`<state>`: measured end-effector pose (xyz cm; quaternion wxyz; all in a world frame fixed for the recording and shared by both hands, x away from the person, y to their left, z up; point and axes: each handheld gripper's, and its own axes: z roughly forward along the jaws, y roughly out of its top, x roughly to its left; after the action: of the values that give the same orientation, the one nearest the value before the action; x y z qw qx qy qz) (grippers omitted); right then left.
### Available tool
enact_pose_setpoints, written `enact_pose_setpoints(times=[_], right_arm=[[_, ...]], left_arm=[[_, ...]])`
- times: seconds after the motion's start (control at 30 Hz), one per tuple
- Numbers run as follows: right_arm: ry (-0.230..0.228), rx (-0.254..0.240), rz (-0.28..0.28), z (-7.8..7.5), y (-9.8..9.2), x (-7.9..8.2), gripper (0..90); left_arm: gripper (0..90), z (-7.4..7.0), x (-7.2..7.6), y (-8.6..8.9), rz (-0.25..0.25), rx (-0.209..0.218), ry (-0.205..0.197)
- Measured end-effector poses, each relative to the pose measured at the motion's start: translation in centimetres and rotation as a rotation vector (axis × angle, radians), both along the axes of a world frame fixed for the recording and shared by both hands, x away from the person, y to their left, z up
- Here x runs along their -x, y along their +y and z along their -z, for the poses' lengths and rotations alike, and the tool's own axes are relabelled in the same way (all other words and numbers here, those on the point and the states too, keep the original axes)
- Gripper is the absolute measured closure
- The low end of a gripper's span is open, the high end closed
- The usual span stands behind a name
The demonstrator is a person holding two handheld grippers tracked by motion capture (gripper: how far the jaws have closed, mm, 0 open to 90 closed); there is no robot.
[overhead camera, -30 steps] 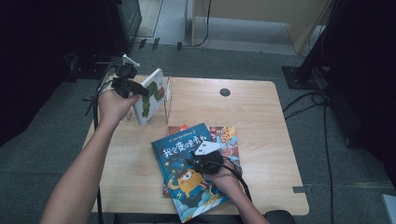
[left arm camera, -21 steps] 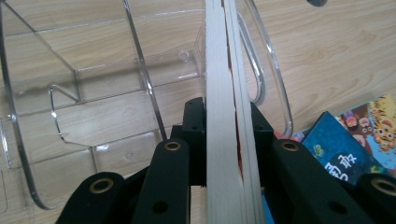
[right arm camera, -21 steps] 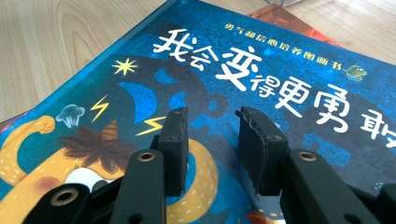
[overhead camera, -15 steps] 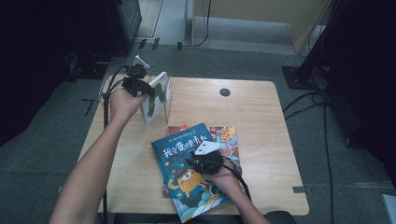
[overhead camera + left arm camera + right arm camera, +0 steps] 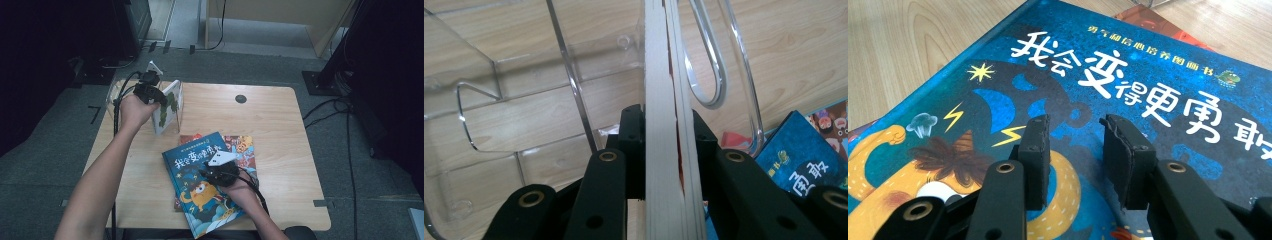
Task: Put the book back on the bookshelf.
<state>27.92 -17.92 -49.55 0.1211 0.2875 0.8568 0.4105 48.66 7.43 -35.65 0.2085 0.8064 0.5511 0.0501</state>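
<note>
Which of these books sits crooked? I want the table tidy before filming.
The blue book lies skewed on the stack, its near corner hanging past the table edge, under the open right gripper. The white book stands upright in the left gripper, among the clear rack's dividers.

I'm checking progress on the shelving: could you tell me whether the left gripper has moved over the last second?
Yes. The left gripper, shut on the white book, has moved toward the table's far edge and down, into the clear rack.
</note>
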Motion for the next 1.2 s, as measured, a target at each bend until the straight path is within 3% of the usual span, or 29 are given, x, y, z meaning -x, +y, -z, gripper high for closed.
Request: enact_pose_setpoints(times=[0.2,0.5,0.63,1.2], right_arm=[[0.000,0.000,0.000,0.00,0.00,-0.01,63.2],[0.001,-0.001,0.000,-0.01,0.00,0.00,63.2],[0.001,-0.001,0.001,-0.01,0.01,0.00,63.2],[0.000,0.000,0.000,-0.01,0.01,0.00,63.2]], left_arm=[[75.7,0.56,-0.23,-0.72,0.006,-0.027,0.022],[75.2,0.76,-0.45,-0.66,0.008,-0.027,0.045],[73.9,0.75,-0.48,-0.58,0.017,-0.028,0.074],[72.7,0.55,-0.62,-0.91,0.022,-0.040,0.101]])
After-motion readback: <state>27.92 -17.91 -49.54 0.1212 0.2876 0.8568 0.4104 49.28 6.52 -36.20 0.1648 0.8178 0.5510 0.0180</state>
